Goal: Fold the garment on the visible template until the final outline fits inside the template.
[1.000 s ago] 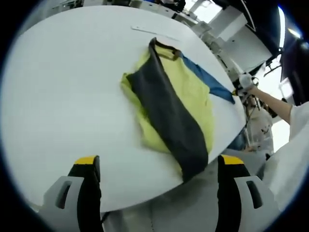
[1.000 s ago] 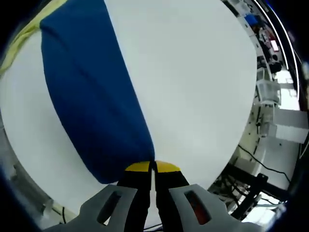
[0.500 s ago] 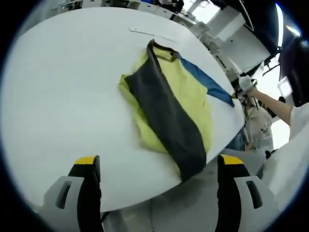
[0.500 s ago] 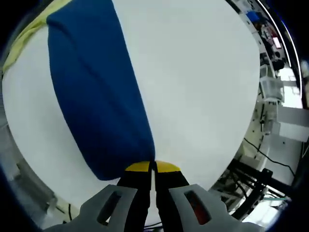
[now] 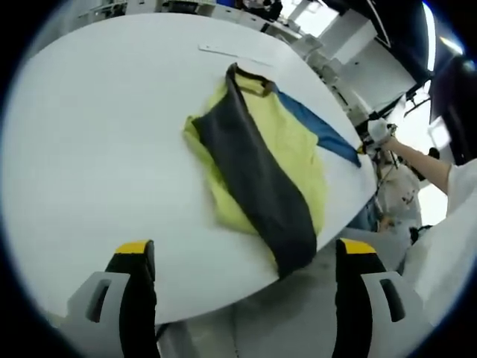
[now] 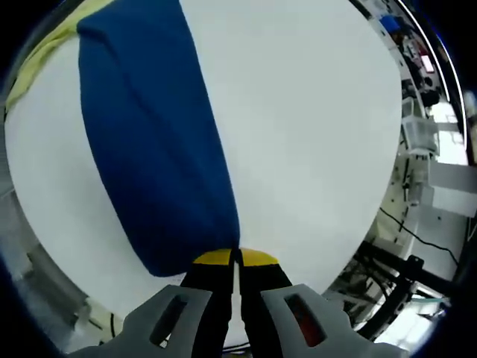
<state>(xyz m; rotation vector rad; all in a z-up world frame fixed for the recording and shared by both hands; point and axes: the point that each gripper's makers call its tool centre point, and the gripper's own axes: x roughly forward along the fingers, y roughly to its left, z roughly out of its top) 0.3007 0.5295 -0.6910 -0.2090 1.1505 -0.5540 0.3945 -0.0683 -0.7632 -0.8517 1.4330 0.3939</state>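
We saw the garment [image 5: 261, 175] lying crumpled on the white table [image 5: 89, 149], toward its right edge: yellow cloth crossed by a dark grey band, with a blue sleeve [image 5: 317, 130] stretched out to the right. Our right gripper [image 6: 235, 257] had its yellow-tipped jaws clenched on the near end of that blue sleeve [image 6: 153, 149], which ran away from us across the tabletop [image 6: 298, 112]. Our left gripper [image 5: 246, 250] hovered near the table's near edge, jaws spread wide and holding nothing, apart from the cloth.

Blue sleeve [image 6: 156, 142] tip hidden between the right gripper's [image 6: 235, 257] jaws.
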